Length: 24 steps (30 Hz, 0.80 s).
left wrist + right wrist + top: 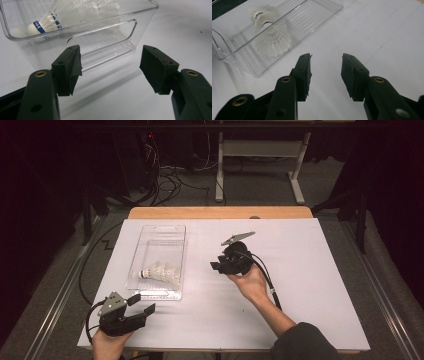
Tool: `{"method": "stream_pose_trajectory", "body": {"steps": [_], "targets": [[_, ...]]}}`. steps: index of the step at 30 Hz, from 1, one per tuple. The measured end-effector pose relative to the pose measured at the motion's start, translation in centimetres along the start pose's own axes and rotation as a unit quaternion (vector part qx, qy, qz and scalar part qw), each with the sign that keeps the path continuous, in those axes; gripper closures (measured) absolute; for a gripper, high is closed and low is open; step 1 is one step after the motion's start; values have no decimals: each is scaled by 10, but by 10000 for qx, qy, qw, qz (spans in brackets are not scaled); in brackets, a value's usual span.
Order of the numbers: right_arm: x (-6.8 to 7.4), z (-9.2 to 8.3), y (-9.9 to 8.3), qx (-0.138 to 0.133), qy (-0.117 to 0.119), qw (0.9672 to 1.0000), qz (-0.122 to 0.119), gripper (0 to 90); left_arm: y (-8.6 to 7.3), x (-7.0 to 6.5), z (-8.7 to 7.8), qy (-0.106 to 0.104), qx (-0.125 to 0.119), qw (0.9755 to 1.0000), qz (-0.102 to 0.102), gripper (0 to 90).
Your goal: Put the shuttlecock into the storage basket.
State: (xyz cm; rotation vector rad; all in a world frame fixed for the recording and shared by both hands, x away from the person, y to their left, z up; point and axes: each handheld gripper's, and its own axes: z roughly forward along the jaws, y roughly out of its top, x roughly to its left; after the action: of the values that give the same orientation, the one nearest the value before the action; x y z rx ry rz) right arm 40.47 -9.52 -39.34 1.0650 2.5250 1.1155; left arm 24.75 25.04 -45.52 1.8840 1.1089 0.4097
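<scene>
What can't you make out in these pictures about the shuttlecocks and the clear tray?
- Number of shuttlecocks: high view too small; in the right gripper view they overlap.
- Print on the blue band: left gripper view, too small and blurred.
- Clear tray: far end cut off by the top edge in the left gripper view.
- Left hand: high view, cut off by the bottom edge.

Shuttlecock (45,23) blue band: print too small to read.
</scene>
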Motion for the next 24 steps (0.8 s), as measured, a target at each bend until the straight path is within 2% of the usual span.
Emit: {"method": "stream_pose_trajectory", "body": {"steps": [24], "targets": [[-19,-14,-18,-96,-108,9996,240,596,0,0,0,0,3,10000,2,341]]}}
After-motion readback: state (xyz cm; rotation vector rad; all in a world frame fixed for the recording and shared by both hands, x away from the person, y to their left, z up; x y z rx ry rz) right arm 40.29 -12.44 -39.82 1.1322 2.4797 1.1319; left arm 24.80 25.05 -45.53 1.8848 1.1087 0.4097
